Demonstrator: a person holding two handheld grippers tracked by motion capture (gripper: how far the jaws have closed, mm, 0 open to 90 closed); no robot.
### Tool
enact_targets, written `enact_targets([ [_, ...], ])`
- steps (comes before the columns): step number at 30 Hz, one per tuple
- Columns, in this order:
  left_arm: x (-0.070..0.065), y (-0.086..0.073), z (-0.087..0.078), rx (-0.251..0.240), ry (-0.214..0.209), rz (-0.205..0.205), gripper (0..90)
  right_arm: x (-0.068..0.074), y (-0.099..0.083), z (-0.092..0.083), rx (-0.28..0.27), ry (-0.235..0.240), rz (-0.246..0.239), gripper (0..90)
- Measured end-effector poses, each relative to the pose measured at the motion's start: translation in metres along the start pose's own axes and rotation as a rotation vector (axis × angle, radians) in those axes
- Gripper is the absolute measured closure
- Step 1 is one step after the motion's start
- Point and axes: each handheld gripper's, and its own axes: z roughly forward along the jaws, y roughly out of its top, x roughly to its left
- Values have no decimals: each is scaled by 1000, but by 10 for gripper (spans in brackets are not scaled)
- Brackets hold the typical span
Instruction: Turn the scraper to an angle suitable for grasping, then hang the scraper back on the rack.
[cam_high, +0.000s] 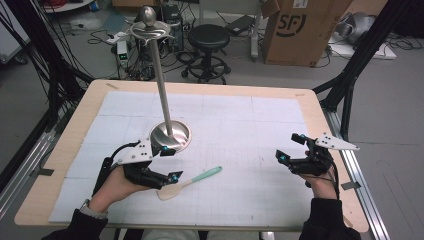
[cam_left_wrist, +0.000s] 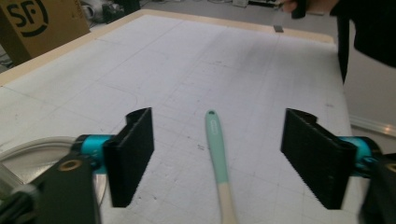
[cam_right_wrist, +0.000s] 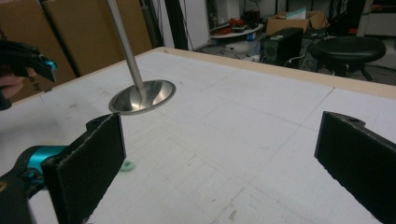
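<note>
— Looking down along my left gripper (cam_left_wrist: 219, 158), what do you make of it?

— My jaws stand wide apart and nothing is pressed between them. The spatula (cam_left_wrist: 218, 161) lies flat on the white mat (cam_left_wrist: 261, 70), its mint-green handle running away from me in the gap between the two black pads (cam_left_wrist: 133, 154), touching neither.

— So it is not in your grip?

— No. From the high view my left gripper (cam_high: 167, 165) hovers just over the pale blade end of the spatula (cam_high: 192, 181), and the handle points off toward the middle of the table (cam_high: 310, 107).

— And your other hand?

— My right gripper (cam_high: 292, 147) sits well apart, near the right edge of the mat, jaws spread and empty. In its own view the two pads (cam_right_wrist: 91, 163) frame bare mat, with the stand's round steel base (cam_right_wrist: 142, 96) farther off.

— What about that stand?

— The metal stand (cam_high: 161, 75) rises on a thin pole just beyond my left hand (cam_high: 117, 187), with hooked arms under a knob at the top. Nothing hangs on it that I can see.

— How far along would you say things are?

— By my reading, the spatula rests on the mat, free of both tools. If the stand is meant to carry it, that part is wholly undone: it would need picking up and hanging by the small hole at the handle's tip. If laying it down was the aim, that looks finished. I cannot tell which.
</note>
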Motion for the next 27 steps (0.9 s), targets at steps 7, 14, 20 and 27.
enact_targets([
  [7,-2,-8,21,196,-23,-30,202,5,18,6,-36,34,-40,8],
  [14,-3,-6,40,320,-77,-27,211,10,25,18,-16,75,-65,8],
  [20,-4,-3,51,410,-88,-1,229,12,26,22,-12,87,-69,8],
  [27,-3,4,69,528,-125,5,240,13,29,13,-40,79,-70,8],
])
